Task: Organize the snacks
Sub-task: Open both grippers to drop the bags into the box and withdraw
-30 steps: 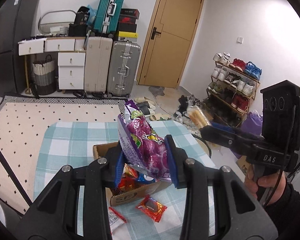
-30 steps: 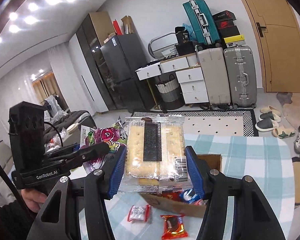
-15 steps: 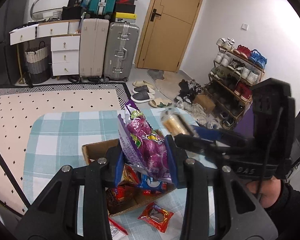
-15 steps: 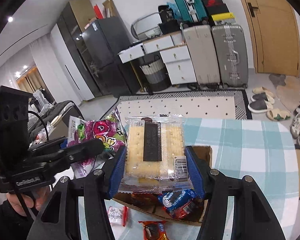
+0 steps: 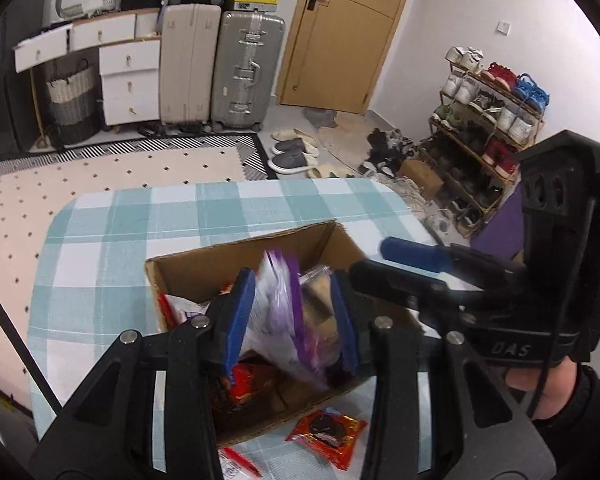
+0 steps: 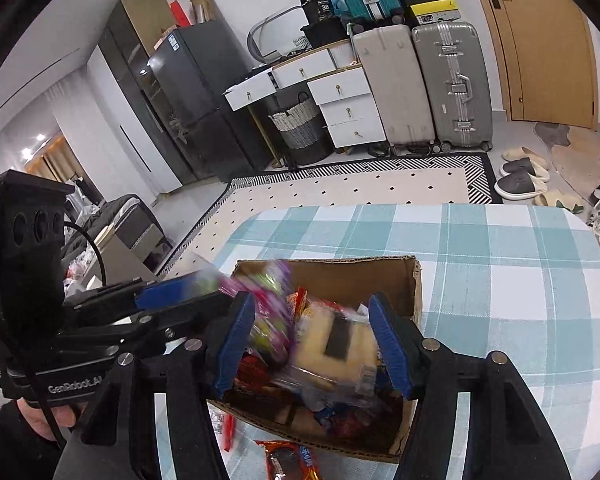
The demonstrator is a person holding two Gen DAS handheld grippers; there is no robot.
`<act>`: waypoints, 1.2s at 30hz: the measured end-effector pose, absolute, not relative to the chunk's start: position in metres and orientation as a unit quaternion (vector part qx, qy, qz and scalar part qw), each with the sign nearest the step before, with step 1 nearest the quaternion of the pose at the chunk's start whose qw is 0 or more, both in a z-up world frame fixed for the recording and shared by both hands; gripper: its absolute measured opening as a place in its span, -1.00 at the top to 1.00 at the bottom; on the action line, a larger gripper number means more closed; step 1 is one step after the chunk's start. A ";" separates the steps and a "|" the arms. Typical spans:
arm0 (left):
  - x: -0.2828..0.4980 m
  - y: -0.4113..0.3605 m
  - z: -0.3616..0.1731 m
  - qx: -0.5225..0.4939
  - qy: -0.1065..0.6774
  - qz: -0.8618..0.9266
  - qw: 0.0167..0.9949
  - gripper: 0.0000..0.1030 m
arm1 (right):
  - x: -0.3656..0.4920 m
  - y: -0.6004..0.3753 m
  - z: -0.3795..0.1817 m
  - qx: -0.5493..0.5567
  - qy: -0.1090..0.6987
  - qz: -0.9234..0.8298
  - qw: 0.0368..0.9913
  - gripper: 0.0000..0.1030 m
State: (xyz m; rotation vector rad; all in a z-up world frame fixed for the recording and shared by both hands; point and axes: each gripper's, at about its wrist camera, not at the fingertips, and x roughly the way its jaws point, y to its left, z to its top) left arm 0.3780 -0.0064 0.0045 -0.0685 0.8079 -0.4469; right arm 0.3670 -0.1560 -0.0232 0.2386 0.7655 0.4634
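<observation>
Both grippers have dropped from above the bench down to the cardboard box (image 5: 236, 256), and their fingers have just been opening. The left gripper (image 5: 292, 316) has the blurred purple snack bag (image 5: 278, 308) between its parted fingers, low over the snacks already in the box. The right gripper (image 6: 312, 344) stands wider, the cracker pack (image 6: 336, 340) lying loose between its fingers inside the box; a red wrapped snack (image 5: 326, 436) lies on the checked cloth beside it.
</observation>
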 end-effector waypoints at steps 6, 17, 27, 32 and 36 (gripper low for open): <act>0.364 -0.002 -0.001 -0.005 0.363 -0.199 0.910 -0.16 | 0.352 -0.159 -0.018 0.107 0.351 0.223 0.903 -0.29; 0.306 0.011 0.018 0.021 0.305 -0.160 0.939 -0.54 | 0.305 -0.164 -0.006 0.104 0.319 0.233 0.913 -0.38; 0.244 0.021 0.043 0.024 0.268 -0.146 0.952 -0.61 | 0.258 -0.161 -0.001 0.100 0.296 0.239 0.919 -0.47; 0.212 0.026 0.049 0.031 0.254 -0.134 0.957 -0.64 | 0.230 -0.160 0.003 0.097 0.271 0.242 0.926 -0.64; 0.182 0.031 0.058 0.029 0.235 -0.134 0.962 -0.71 | 0.204 -0.160 0.002 0.090 0.238 0.235 0.938 -0.78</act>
